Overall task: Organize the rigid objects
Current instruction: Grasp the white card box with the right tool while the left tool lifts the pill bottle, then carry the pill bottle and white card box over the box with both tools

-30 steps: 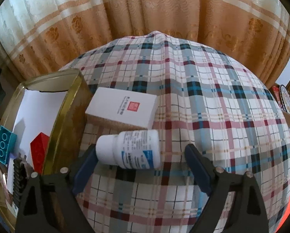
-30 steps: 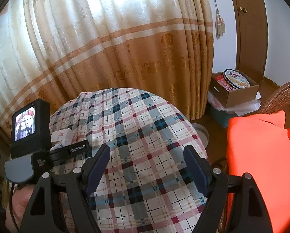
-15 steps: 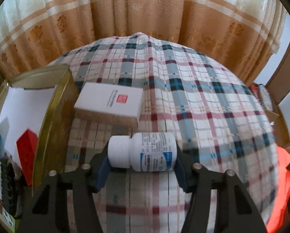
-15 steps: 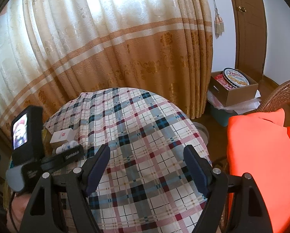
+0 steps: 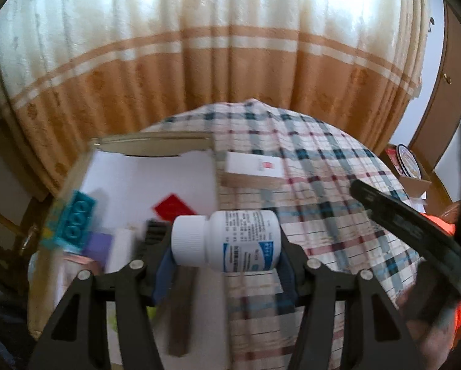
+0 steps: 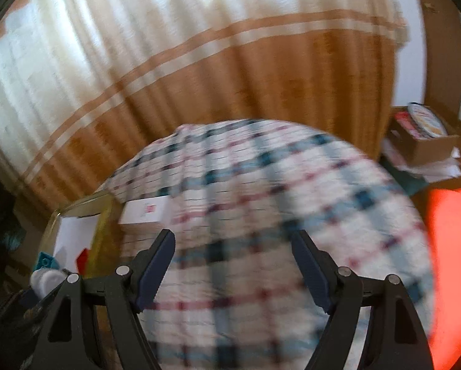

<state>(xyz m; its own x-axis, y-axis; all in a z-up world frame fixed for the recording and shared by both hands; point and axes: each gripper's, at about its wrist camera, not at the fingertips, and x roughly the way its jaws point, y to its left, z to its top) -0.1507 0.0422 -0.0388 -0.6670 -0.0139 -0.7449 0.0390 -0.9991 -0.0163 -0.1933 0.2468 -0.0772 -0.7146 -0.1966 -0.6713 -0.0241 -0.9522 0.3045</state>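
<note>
My left gripper (image 5: 227,265) is shut on a white pill bottle (image 5: 230,240), held sideways, cap to the left, lifted above the plaid table near the gold tray's right wall. The gold tray (image 5: 150,140) holds a teal brick (image 5: 74,219), a red block (image 5: 174,208), a purple piece (image 5: 99,245) and a black comb-like item (image 5: 156,231). A white box (image 5: 255,169) lies on the table beyond the bottle; it also shows in the right wrist view (image 6: 147,211). My right gripper (image 6: 235,265) is open and empty above the table; this view is blurred.
The plaid tablecloth (image 5: 323,185) covers the table. Orange and cream curtains (image 5: 230,77) hang behind. An orange cushion (image 6: 452,262) is at the right. A cardboard box with a cookie tin (image 6: 424,132) sits on the floor at the right.
My left gripper has lifted the pill bottle off the table and swung left toward the gold tray. My right gripper has moved and now faces the table's middle and the white box.
</note>
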